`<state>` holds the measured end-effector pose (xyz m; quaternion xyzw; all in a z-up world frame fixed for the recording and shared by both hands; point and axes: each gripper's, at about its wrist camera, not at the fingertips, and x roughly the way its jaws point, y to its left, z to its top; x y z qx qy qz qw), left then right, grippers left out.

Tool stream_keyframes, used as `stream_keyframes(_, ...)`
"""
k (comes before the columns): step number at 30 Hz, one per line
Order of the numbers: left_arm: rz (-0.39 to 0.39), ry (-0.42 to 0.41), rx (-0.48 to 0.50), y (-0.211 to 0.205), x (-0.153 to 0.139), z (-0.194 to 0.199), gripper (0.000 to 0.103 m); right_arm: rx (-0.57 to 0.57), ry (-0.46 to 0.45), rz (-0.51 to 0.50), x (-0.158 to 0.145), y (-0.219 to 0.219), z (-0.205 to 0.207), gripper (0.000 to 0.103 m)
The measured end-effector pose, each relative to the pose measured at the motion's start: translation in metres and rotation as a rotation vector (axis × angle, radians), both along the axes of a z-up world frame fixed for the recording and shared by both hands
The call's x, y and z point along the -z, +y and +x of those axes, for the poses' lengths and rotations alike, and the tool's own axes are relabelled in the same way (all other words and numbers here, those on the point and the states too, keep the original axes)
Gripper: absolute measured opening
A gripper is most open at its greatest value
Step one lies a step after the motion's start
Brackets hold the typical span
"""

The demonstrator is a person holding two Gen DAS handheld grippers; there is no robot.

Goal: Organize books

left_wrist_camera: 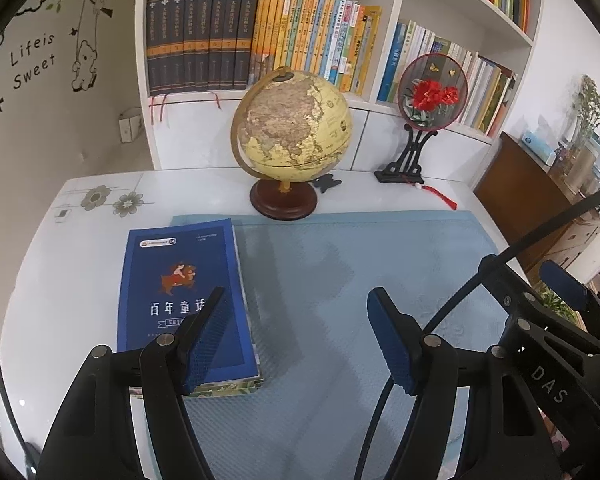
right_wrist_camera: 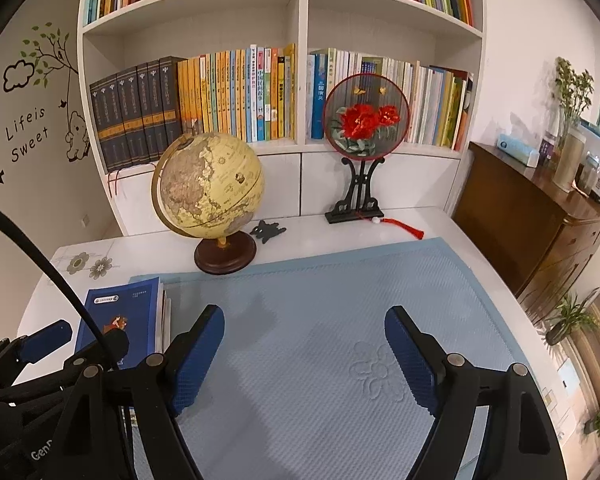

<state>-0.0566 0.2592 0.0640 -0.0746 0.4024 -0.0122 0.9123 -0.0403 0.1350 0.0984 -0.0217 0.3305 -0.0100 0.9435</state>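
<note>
Books [left_wrist_camera: 188,292], glossy blue cover topmost, lie stacked at the quilted blue mat's [left_wrist_camera: 360,264] left edge; left gripper [left_wrist_camera: 300,340] and right gripper [right_wrist_camera: 306,360] both gape, holding nothing.

White worktop [right_wrist_camera: 284,240] carries a light blue mat [right_wrist_camera: 320,340] covering its middle and right. Globe [right_wrist_camera: 210,186] on a round wooden base stands near the back edge, left of centre. Small black cat-shaped piece [right_wrist_camera: 267,231] lies just beside the base. Round flower fan on a black stand [right_wrist_camera: 366,116] sits at the back edge, right of the globe, red tassel [right_wrist_camera: 404,227] trailing onto the worktop. Brown cabinet [right_wrist_camera: 532,220] stands off the right edge.
</note>
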Motion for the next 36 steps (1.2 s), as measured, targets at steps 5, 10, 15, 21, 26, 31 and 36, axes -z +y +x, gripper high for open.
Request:
stream_keyframes(5, 0.012, 0.012, -0.036, 0.009, 0.012, -0.001, 0.069, -0.021, 0.041, 0.010, 0.016, 0.007, 0.004, 0.081)
stream_keyframes(10, 0.021, 0.052, -0.070, 0.020, 0.027, 0.004, 0.069, -0.058, 0.089, 0.013, 0.032, 0.020, 0.009, 0.081)
stream_keyframes(15, 0.018, 0.063, -0.086, 0.027, 0.034, 0.010, 0.069, -0.080, 0.102, 0.006, 0.037, 0.028, 0.016, 0.081)
stream_keyframes(21, 0.014, 0.073, -0.090, 0.029, 0.037, 0.018, 0.069, -0.079, 0.115, 0.013, 0.040, 0.029, 0.025, 0.081)
stream_keyframes(26, 0.007, 0.089, -0.096, 0.032, 0.041, 0.023, 0.069, -0.086, 0.128, 0.009, 0.044, 0.030, 0.032, 0.081)
stream_keyframes(31, 0.013, 0.096, -0.106, 0.034, 0.045, 0.026, 0.068, -0.093, 0.145, 0.010, 0.049, 0.032, 0.037, 0.081)
stream_keyframes(36, 0.068, 0.078, -0.105, 0.031, 0.040, 0.026, 0.069, -0.094, 0.145, 0.012, 0.050, 0.032, 0.039, 0.081)
